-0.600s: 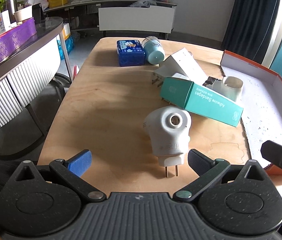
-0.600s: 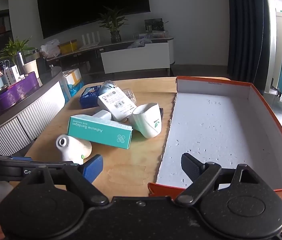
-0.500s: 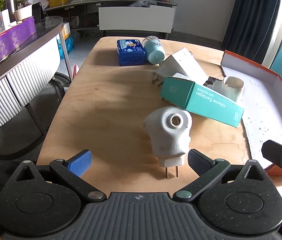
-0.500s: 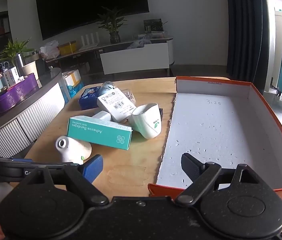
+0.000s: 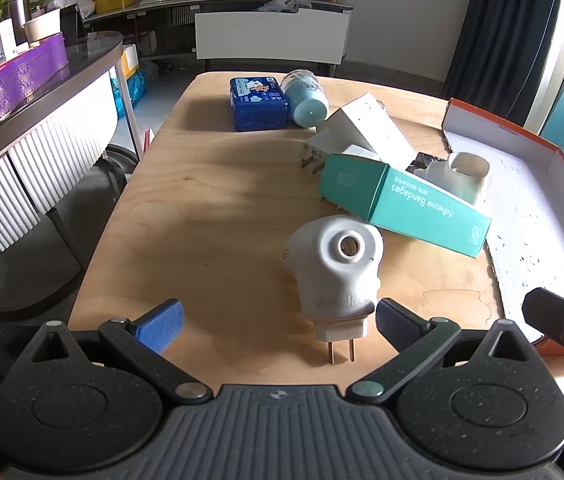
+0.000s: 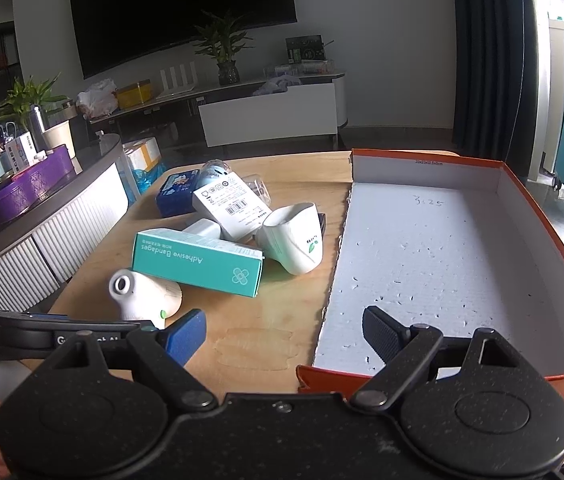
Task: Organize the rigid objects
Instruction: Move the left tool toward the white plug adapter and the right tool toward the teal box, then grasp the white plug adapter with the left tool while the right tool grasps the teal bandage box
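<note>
Your left hand-held gripper [image 5: 278,320] sits low over the wooden counter [image 5: 202,216] with its jaws spread wide. The white plug-in device [image 5: 336,272] lies between them: its body rests close against the dark right pad, well apart from the blue left pad, and its two metal prongs point back toward you. Nothing is clamped.

Your right hand-held gripper [image 6: 284,330] is also wide open and holds nothing. It hovers over the near edge of the orange-walled box [image 6: 522,200], with the blue pad over bare wood and the dark pad above the box's white floor.

Behind the plug-in device, the teal bandage box [image 5: 402,204] lies slanted, just beyond the device's rounded end; whether they touch, you cannot tell. A white cup [image 5: 462,178] lies on its side beyond it, next to the box wall. A white carton [image 5: 366,130] leans over a white charger [image 5: 314,156]. At the far end, a blue tin [image 5: 258,102] lies beside a pale blue bottle [image 5: 306,100] tipped on its side.
</note>
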